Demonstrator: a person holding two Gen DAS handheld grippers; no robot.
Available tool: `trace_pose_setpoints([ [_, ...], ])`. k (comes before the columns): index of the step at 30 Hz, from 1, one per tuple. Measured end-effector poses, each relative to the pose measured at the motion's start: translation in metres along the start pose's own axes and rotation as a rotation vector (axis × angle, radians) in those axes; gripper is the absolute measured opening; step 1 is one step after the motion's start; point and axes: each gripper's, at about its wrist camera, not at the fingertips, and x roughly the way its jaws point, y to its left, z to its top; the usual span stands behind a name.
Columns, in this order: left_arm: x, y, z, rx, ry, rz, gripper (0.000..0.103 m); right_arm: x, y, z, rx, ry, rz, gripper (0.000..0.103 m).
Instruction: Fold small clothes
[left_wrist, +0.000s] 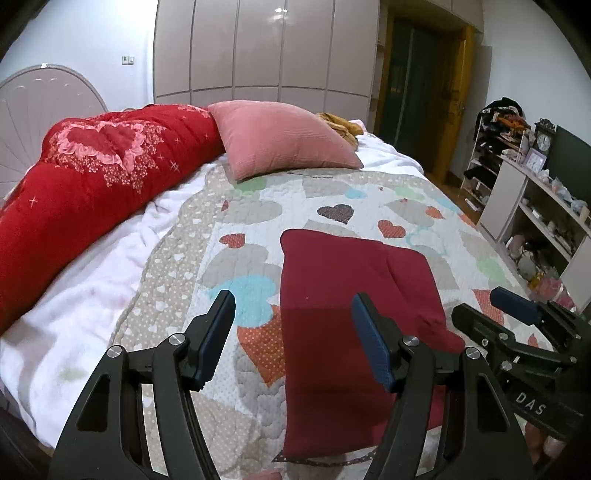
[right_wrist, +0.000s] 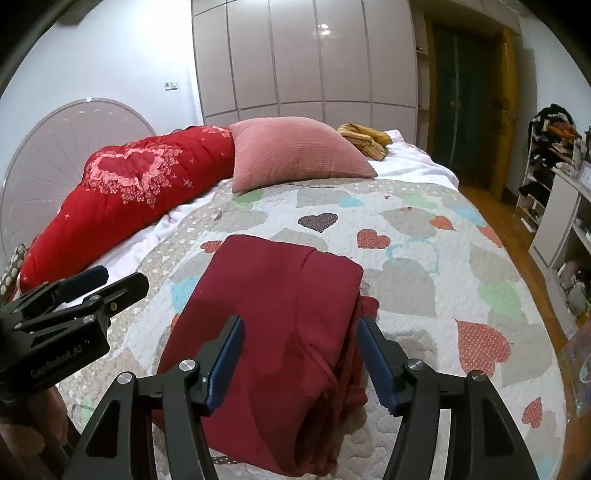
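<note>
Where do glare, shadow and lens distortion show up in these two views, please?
Left wrist view: ceiling-light glare on the glossy wardrobe doors, black fisheye corners, the bed bulging, a shadow across the near half of the dark red garment. Right wrist view: similar glare on the wardrobe, a shadow on the garment, curved walls.

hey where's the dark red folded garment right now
The dark red folded garment lies flat on the heart-patterned quilt, low and centre in both wrist views, nearer the camera than the pink pillow.
</note>
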Motion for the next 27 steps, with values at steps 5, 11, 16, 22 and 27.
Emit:
trace_pose_setpoints([
  [5,-0.001,0.000,0.000,0.001,-0.001,-0.001,0.066,0.001,-0.003,0.001,0.006,0.005,-0.007,0.062],
  [11,0.000,0.000,0.001,0.003,-0.004,0.000,0.066,0.003,-0.002,0.000,0.004,0.013,-0.006,0.062],
  [16,0.001,0.000,0.001,0.001,0.002,-0.002,0.066,0.007,-0.001,-0.001,0.001,0.030,-0.002,0.062],
  [22,0.003,0.000,0.000,0.001,0.005,-0.002,0.066,0.009,-0.001,-0.001,0.004,0.031,0.000,0.062],
  [27,0.009,0.003,-0.002,-0.001,0.014,-0.006,0.066,0.014,0.000,-0.002,0.008,0.038,-0.002,0.062],
])
